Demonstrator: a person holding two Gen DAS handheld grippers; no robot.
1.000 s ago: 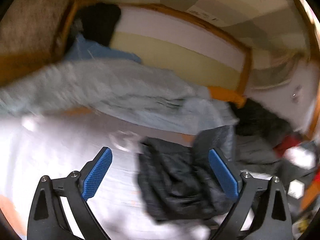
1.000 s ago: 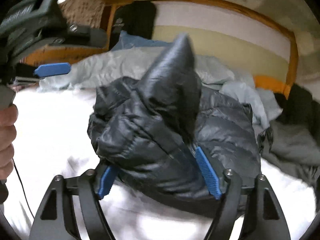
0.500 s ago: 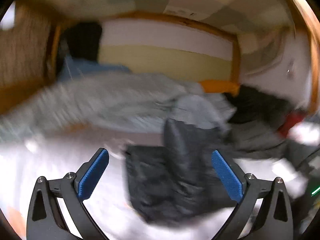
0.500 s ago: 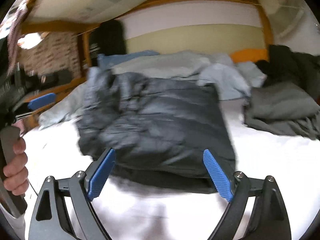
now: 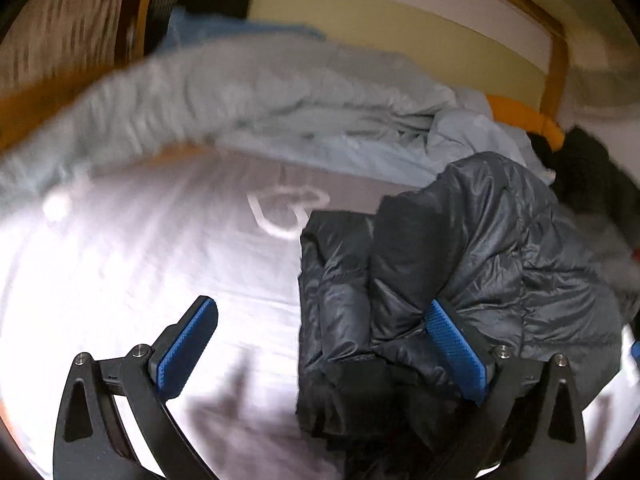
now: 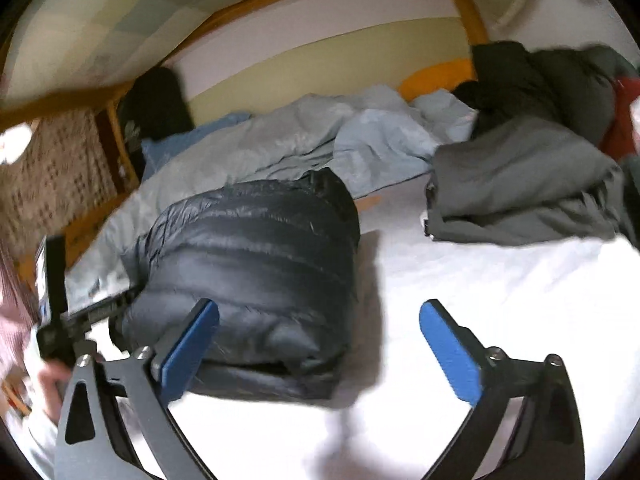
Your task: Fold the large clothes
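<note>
Bed sheet (image 6: pixel 500 280): white, spread across the foreground; a pale looped pattern (image 5: pixel 288 210) is seen on it in the left wrist view.
Duvet (image 6: pixel 304 136): light blue-grey, rumpled, heaped along the far side against the striped wall.
Grey garment (image 6: pixel 520 188): crumpled, laid on the sheet to the right, well apart from the jacket; darker clothing (image 6: pixel 552 76) is piled behind it.
Wooden frame (image 5: pixel 558 60): orange-brown, run along the wall.

Puffer jacket (image 6: pixel 256 264): dark, quilted, folded into a compact bundle and laid on the sheet in front of the duvet.

Left gripper (image 5: pixel 320 356): jaws spread wide; nothing is held; the right-hand pad (image 5: pixel 456 356) is seen against the jacket's folded edge, contact not certain.
Right gripper (image 6: pixel 320 354): jaws spread wide; nothing is held; the left-hand pad (image 6: pixel 188 354) overlaps the bundle's near side.
</note>
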